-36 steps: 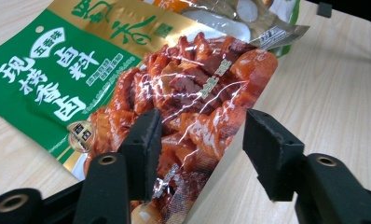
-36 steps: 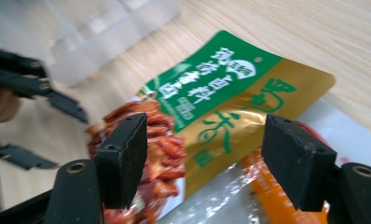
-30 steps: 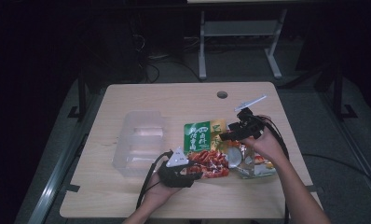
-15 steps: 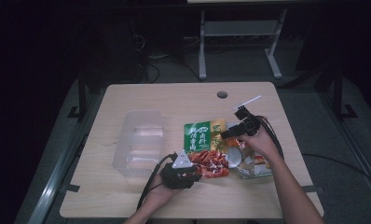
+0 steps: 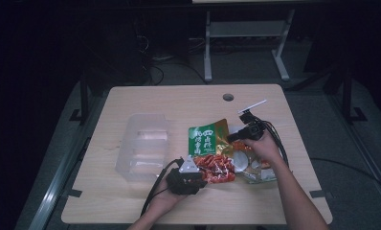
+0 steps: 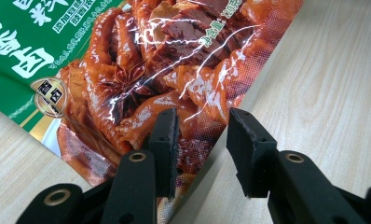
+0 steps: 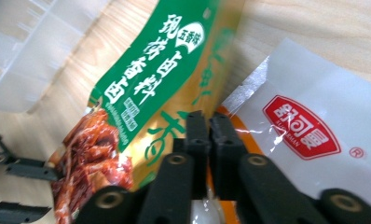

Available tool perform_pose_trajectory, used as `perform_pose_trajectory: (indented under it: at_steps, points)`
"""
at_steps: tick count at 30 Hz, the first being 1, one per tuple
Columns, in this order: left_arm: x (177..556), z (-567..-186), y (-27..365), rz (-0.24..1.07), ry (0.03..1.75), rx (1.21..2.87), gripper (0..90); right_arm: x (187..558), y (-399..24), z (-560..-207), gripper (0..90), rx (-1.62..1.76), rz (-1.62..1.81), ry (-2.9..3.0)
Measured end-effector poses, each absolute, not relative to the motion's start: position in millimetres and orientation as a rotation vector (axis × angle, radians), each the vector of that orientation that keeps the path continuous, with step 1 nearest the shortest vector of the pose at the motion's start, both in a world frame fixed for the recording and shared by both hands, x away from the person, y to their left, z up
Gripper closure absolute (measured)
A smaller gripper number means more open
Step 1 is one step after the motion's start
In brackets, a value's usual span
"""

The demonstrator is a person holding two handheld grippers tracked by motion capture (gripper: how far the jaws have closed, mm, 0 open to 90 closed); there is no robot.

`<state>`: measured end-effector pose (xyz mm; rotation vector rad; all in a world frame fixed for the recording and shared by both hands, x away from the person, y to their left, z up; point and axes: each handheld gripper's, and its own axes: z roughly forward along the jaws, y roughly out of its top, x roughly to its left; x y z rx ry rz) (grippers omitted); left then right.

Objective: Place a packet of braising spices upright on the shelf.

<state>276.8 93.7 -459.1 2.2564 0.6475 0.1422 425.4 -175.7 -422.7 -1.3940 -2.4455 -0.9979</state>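
A green and red snack packet [image 5: 205,143] [image 6: 127,70] [image 7: 141,88] lies mid-table. My left gripper [image 5: 199,175] [image 6: 201,128] is open at its near red corner, the packet's edge between the jaws and no pad pressing on it; these jaws narrowed slightly. My right gripper [image 5: 232,137] [image 7: 208,122] has just been closing and is shut on the packet's gold far edge. A white packet with a red logo [image 5: 255,165] [image 7: 309,126] lies beside it on the right, under the right hand.
A clear plastic container [image 5: 143,143] [image 7: 30,42] stands left of the packets. The wooden table [image 5: 179,100] has a round cable hole [image 5: 228,97] at the back. Cables trail from both grippers toward the near edge.
The right gripper came down onto the packet's far edge and its jaws closed. The left gripper stayed at the near corner.
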Motion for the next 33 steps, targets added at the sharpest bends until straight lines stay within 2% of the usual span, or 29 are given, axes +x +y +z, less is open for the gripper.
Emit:
perform_pose_trajectory:
  at_steps: [5, 11, 13, 15, 19, 25, 33]
  points:
    - [277, -458, 94, 0.121, 0.671, 2.231, 57.9, 419, -176, -414, 89.7, -1.350, -1.009, -2.466]
    - [278, -452, 94, 0.079, 0.711, 2.157, 45.9, 402, -180, -392, 89.9, -1.297, -1.115, -2.490]
    - [278, -448, 94, 0.099, 0.712, 2.140, 44.5, 400, -180, -389, 90.0, -1.289, -1.141, -2.498]
    - [279, -442, 95, 0.125, 0.733, 2.088, 38.5, 391, -180, -379, 90.0, -1.267, -1.193, -2.520]
    - [280, -433, 96, 0.174, 0.738, 2.031, 33.0, 381, -181, -370, 90.0, -1.232, -1.253, -2.543]
    - [287, -422, 95, 0.190, 0.785, 1.940, 26.5, 356, -191, -353, 90.0, -1.185, -1.385, -2.574]
    - [305, -429, 91, 0.173, 0.877, 1.865, 17.4, 334, -213, -336, 90.0, -1.120, -1.525, -2.594]
